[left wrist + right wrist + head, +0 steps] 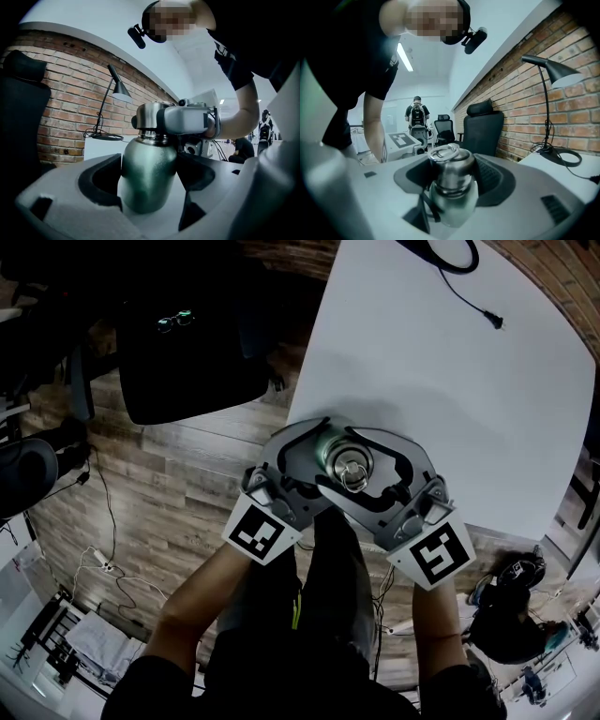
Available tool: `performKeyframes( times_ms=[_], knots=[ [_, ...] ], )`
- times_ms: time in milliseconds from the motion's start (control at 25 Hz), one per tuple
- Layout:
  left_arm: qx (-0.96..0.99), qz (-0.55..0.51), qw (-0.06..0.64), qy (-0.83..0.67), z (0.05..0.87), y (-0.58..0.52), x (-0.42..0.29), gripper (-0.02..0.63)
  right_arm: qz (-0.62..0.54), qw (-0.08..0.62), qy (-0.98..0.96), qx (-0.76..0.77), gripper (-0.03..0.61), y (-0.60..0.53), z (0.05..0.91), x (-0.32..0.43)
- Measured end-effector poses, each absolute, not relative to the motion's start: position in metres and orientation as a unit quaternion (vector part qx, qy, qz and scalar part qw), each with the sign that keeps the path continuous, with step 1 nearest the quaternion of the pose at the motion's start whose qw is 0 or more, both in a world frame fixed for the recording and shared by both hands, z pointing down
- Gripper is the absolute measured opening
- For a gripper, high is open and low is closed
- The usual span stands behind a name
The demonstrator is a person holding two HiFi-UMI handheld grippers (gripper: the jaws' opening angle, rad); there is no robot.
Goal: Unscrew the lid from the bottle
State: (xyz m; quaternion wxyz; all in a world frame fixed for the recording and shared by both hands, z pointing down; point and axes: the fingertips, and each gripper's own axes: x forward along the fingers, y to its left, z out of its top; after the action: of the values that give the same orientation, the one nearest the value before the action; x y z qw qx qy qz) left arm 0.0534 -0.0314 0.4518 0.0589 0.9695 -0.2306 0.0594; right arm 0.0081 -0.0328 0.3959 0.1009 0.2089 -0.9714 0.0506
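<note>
A dark green metal bottle stands upright between the jaws of my left gripper, which is shut on its body. The steel lid, with a ring on top, sits on the bottle's neck, and my right gripper is shut around it. In the left gripper view the right gripper's grey jaw wraps the lid. The head view looks down on the lid, with the left gripper and the right gripper crossed around it just off the table's near edge.
A white table lies ahead, with a lamp base and its cable at the far end. A black office chair stands to the left on the wooden floor. Another person stands far behind.
</note>
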Motion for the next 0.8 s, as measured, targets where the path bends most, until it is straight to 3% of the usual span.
performKeyframes(
  times_ms=[800],
  knots=[
    [0.966,0.068,0.088,-0.236,0.446,-0.029,0.042,0.354,0.069,0.084,-0.938,0.328,0.267,-0.036,0.364,0.046]
  ],
)
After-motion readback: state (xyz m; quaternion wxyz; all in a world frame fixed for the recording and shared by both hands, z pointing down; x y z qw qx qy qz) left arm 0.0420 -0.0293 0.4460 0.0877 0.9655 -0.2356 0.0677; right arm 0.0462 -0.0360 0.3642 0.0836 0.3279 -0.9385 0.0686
